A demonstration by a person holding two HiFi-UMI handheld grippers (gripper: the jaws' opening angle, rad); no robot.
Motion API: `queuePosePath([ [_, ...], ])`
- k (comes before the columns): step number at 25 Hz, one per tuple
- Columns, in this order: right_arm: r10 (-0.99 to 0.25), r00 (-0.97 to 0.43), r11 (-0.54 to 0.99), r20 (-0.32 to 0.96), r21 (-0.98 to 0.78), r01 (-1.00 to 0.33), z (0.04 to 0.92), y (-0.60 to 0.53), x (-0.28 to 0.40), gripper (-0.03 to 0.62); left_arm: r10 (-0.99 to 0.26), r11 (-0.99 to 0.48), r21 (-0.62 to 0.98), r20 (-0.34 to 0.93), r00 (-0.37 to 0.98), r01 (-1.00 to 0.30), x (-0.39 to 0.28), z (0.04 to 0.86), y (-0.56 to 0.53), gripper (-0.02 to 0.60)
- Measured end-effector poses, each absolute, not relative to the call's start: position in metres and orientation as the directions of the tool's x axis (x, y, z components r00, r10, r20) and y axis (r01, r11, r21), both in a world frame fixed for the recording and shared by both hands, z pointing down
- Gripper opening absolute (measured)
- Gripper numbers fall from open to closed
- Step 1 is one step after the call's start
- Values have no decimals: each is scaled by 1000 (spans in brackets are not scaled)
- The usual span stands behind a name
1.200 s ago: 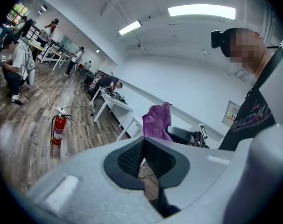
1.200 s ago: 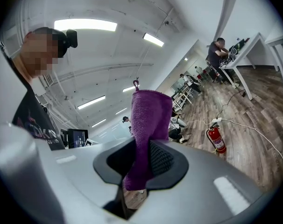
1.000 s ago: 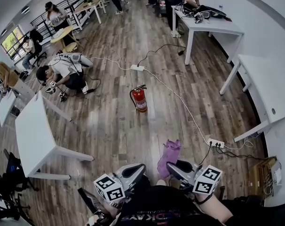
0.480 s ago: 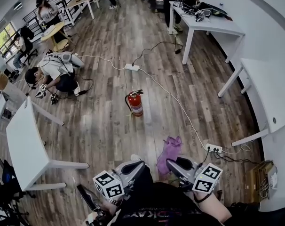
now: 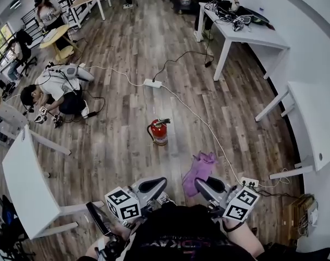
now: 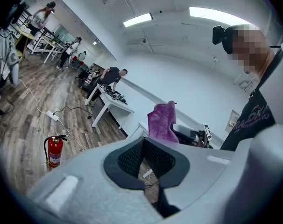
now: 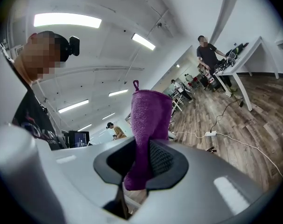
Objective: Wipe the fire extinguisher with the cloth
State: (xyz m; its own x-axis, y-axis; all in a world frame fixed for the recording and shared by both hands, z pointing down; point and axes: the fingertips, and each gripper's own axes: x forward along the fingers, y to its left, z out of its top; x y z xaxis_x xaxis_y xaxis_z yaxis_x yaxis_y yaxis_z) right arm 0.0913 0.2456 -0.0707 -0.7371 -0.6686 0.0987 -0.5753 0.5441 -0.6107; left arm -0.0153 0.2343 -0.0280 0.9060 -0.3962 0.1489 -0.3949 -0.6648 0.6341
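Currently right gripper (image 5: pixel 207 188) clamps the purple cloth (image 5: pixel 199 167), left gripper (image 5: pixel 147 187) closed empty, fire extinguisher (image 5: pixel 159 132) stands on the floor (image 5: pixel 127 80) well ahead; grip looks shallow, though the view's distorted, so wiping drag could pull the cloth free.

I work in an open lab-style office: plank floor (image 5: pixel 127 145), white walls (image 5: pixel 312 37), strip lights (image 6: pixel 137 19) overhead. White tabletops (image 5: pixel 263 37) line the sides (one carries cabled gear (image 5: pixel 236 18)). A power strip (image 5: pixel 152 83) lies on the floor, and a person (image 5: pixel 53 86) crouches there.
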Motion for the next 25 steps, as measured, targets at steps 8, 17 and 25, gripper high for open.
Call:
queuePosePath([
  [8,-615,-778,554,132,-630,-544,-65,170,74,74,-436,-612,661,175,883,-434,-30,-21,167,5],
  [17,-498,-854,609,152,-640,-469,-56,64,92,74,-571,-515,670,198,796,-535,-21,-12,84,5],
  [25,-366,-916,657,167,-650,-381,-42,-37,120,72,-670,-422,657,237,703,-624,6,6,22,5],
])
